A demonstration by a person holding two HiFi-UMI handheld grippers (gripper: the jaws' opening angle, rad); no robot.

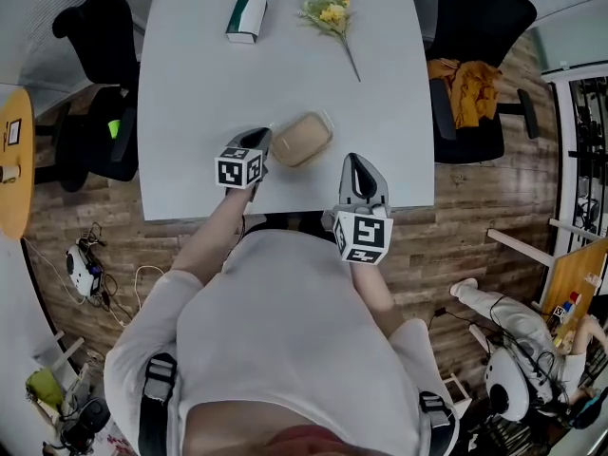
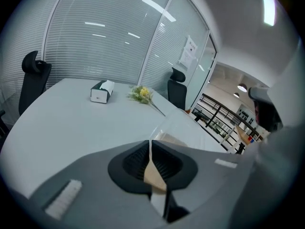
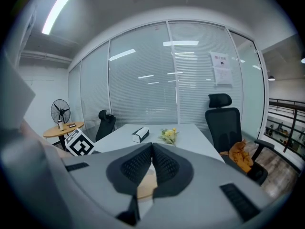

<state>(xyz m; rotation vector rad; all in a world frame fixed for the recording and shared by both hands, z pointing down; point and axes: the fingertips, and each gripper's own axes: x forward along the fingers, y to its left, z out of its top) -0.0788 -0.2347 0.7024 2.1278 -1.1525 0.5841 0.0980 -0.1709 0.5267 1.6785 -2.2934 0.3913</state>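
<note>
Near the counter's (image 1: 190, 112) front edge, at 6 o'clock, a clear plastic box (image 1: 302, 139) with a tan filling lies flat. Its long axis runs from 8 o'clock to 2 o'clock in the head view. The left claw (image 1: 261, 141) meets its 8 o'clock end. Only the left gripper view shows the grip: that claw (image 2: 150, 149) is clamped on the box's (image 2: 164, 138) thin clear edge. The right claw (image 1: 356, 162) sits at 4 o'clock of the box, slightly apart from it. In its own view, the right claw (image 3: 152, 149) is pressed together on nothing. A tissue box (image 1: 246, 18) lies at 11 o'clock and yellow flowers (image 1: 329, 12) at 12.
</note>
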